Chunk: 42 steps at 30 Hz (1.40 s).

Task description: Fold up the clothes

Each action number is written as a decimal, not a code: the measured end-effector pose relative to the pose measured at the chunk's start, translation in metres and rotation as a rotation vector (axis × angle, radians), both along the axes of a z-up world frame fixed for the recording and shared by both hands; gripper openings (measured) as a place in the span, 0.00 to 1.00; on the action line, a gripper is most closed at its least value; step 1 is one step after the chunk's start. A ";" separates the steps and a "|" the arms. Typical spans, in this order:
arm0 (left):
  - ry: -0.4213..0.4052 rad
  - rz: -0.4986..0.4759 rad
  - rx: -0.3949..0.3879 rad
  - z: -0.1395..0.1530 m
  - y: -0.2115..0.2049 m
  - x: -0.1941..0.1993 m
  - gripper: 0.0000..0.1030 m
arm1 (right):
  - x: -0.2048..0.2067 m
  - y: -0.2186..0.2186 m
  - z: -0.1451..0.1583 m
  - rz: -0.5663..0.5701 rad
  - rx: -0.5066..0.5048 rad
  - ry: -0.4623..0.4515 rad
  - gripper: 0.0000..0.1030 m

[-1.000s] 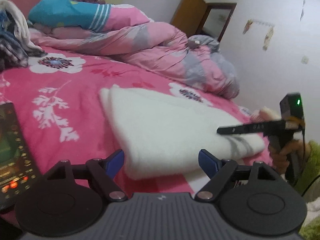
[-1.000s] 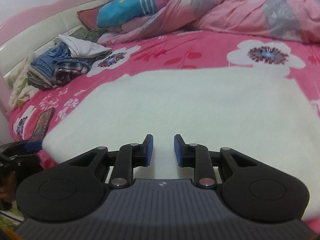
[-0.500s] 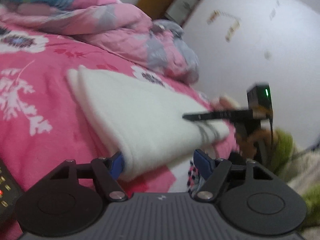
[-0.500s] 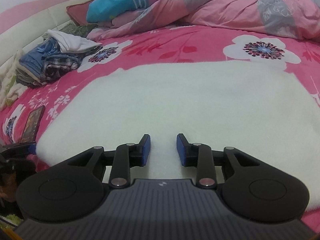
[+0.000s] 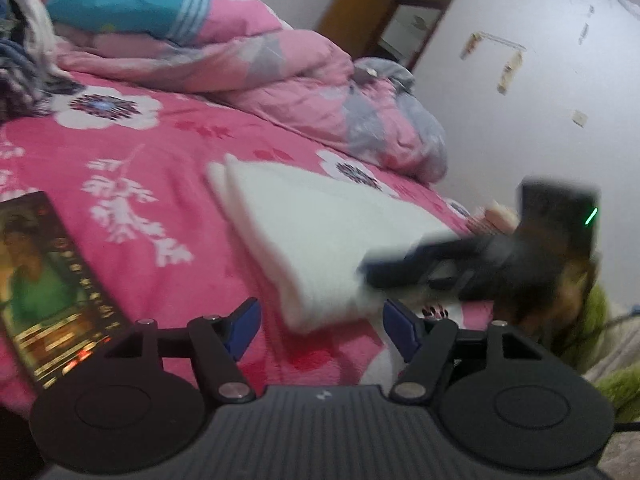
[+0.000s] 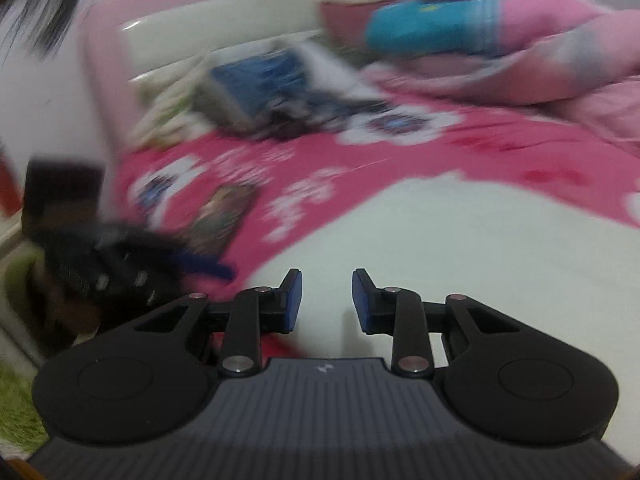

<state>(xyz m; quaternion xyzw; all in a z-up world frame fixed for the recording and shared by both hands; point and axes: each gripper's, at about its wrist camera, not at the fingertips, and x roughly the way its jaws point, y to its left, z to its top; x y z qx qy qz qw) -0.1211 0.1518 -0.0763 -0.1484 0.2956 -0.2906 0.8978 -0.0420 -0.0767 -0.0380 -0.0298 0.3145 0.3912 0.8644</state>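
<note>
Pink floral bedspread (image 5: 168,184) fills the scene, crumpled pink-grey quilt (image 5: 288,80) at the far side. Folded white fleece garment (image 5: 320,240) lies flat mid-bed; lit phone (image 5: 48,280) near left of it. Left gripper (image 5: 320,320): jaws apart and closing, garment's near corner just ahead, pads not touching. Right gripper (image 6: 323,300): jaws narrowly apart and closing over the garment (image 6: 460,260), nothing pinched.

Both grippers, the left gripper (image 5: 320,322) and the right gripper (image 6: 326,300), have black linkage arms, blue pads (image 6: 294,300), silver screws (image 5: 236,390), and a ribbed grey body; the sleeve (image 5: 592,320) is fuzzy green.
</note>
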 end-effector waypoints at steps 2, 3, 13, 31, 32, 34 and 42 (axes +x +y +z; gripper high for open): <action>0.008 0.041 0.000 0.001 0.003 -0.001 0.65 | 0.003 0.013 -0.033 -0.018 -0.069 0.038 0.21; 0.014 0.065 -0.003 0.002 0.005 -0.001 0.64 | 0.002 0.015 -0.037 -0.030 -0.079 0.039 0.21; 0.050 0.281 -0.084 0.018 0.024 0.011 0.61 | -0.001 0.035 -0.039 -0.032 0.026 -0.063 0.07; 0.079 0.062 0.044 0.001 -0.086 0.047 0.60 | -0.083 -0.145 -0.013 -0.667 0.108 -0.153 0.08; 0.080 0.063 0.051 0.001 -0.088 0.047 0.61 | -0.086 -0.160 -0.011 -0.725 0.074 -0.168 0.09; 0.087 0.070 0.057 0.001 -0.089 0.047 0.60 | -0.087 -0.189 -0.008 -0.824 0.010 -0.192 0.09; 0.097 0.085 0.068 0.001 -0.088 0.047 0.60 | -0.058 -0.277 -0.058 -0.982 0.126 -0.004 0.07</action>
